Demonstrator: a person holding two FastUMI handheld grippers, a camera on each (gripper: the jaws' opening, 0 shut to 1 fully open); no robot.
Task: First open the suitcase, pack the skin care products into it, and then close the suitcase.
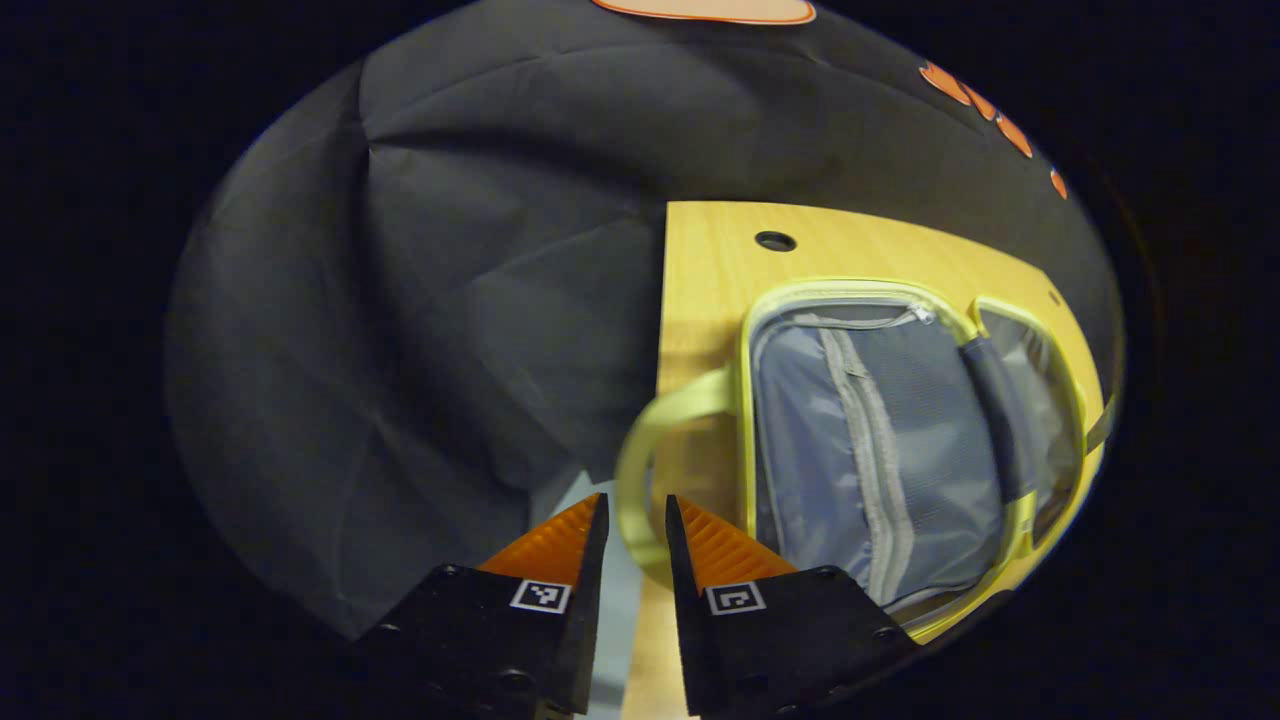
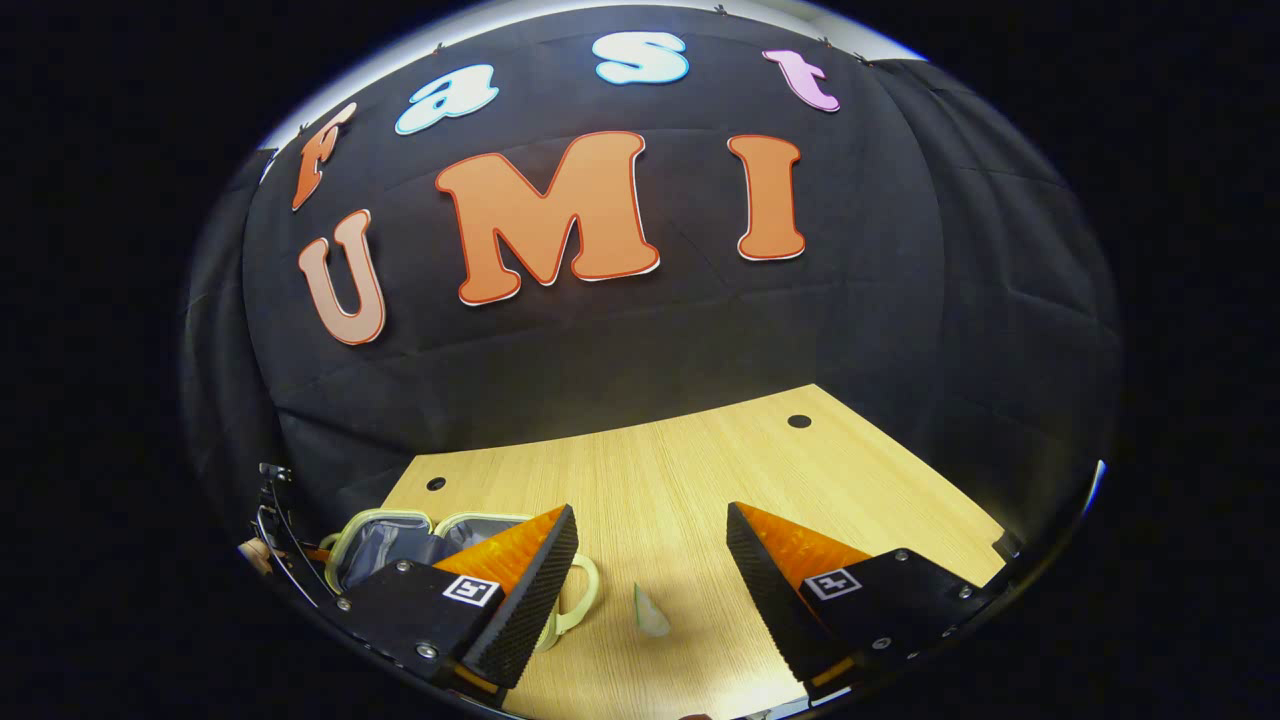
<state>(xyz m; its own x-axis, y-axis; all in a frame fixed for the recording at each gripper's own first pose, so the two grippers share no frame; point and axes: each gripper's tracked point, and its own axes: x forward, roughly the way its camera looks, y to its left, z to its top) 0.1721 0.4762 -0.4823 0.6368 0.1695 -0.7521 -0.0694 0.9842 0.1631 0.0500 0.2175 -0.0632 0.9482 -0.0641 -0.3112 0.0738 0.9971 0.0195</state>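
The suitcase [image 1: 880,440] lies open on the wooden table [image 1: 720,270], showing a yellow-green rim and a grey-blue lining with a zip. Its looped handle [image 1: 640,450] hangs past the table's left edge. My left gripper [image 1: 636,512] has its fingers close together, and the handle runs through the narrow gap between them. In the right gripper view the suitcase [image 2: 385,550] sits at the lower left. My right gripper [image 2: 650,520] stands open above the table. A small pale green item [image 2: 651,612] lies on the wood just below its gap, untouched.
The table [image 2: 700,470] has small round holes [image 2: 799,421] near its far corners. Black cloth walls close in behind and on both sides. Light floor [image 1: 615,600] shows past the table's left edge. A hand [image 2: 252,552] shows at the far left by the suitcase.
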